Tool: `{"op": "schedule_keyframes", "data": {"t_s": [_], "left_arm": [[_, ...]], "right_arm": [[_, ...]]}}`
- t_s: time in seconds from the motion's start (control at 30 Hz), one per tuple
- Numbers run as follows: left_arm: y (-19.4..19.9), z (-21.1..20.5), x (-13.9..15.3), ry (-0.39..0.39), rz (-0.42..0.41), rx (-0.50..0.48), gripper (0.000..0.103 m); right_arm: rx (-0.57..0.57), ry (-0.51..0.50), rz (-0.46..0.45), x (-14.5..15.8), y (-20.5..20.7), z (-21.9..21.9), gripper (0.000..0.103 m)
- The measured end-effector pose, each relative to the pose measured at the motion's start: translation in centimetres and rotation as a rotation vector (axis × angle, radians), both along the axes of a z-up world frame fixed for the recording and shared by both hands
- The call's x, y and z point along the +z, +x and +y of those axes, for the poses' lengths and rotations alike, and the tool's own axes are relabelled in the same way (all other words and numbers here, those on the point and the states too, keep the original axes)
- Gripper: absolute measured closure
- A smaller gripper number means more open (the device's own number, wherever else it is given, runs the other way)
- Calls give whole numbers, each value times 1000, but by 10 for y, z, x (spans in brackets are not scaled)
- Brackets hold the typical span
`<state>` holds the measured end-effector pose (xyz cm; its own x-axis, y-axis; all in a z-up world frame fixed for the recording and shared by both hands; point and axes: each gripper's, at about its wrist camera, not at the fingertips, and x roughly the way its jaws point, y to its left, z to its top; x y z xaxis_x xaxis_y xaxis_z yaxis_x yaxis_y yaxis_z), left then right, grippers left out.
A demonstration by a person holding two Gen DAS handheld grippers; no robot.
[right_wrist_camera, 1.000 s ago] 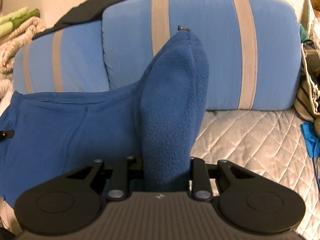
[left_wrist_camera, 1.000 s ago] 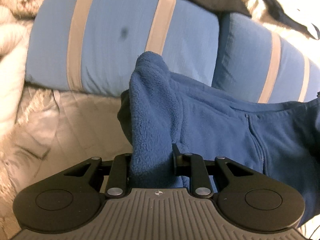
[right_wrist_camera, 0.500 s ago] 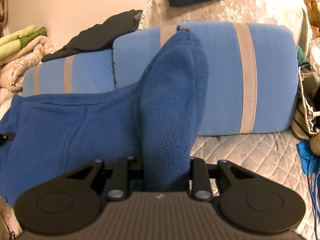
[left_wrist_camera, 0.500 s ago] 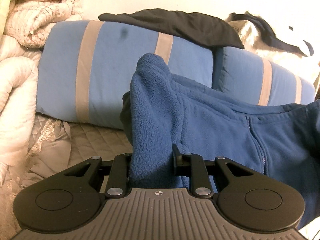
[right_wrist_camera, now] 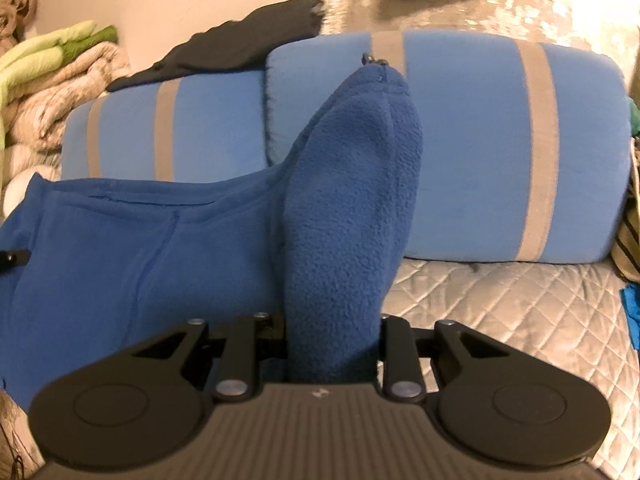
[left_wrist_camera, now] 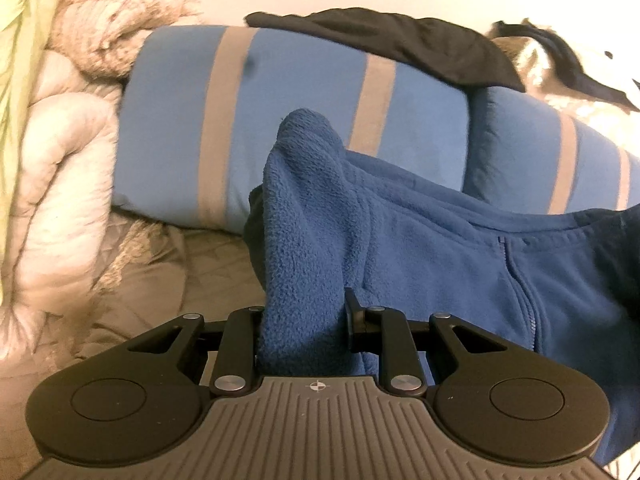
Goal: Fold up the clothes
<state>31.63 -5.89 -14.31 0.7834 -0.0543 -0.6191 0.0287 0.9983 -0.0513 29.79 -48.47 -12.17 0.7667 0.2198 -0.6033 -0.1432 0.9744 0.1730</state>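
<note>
Left wrist and right wrist views: each gripper point(left_wrist_camera: 304, 320) point(right_wrist_camera: 332, 344) clamps blue fleece point(left_wrist_camera: 420, 264) point(right_wrist_camera: 120, 264), fingertips buried.

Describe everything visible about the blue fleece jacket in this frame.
The blue fleece jacket is fuzzy, royal blue, with a zip down the front. It hangs stretched between both grippers: the left gripper and the right gripper each clamp a bunched fold standing upright. It is held in front of the striped blue cushions.

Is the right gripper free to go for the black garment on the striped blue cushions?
Probably not yet: the right gripper is shut on the blue fleece jacket; the black garment lies beyond it.
</note>
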Motion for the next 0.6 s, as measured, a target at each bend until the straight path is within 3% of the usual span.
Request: {"op": "schedule_keyframes", "data": {"t_s": [0.3, 0.53, 0.6], "left_arm": [[1, 43, 10, 44, -3, 56, 78], [0, 85, 44, 98, -40, 115, 78], [1, 98, 51, 113, -63, 133, 73]], "right_arm": [[61, 17, -11, 0, 12, 51, 77], [123, 48, -36, 12, 27, 105, 77], [126, 66, -38, 12, 31, 121, 72]]}}
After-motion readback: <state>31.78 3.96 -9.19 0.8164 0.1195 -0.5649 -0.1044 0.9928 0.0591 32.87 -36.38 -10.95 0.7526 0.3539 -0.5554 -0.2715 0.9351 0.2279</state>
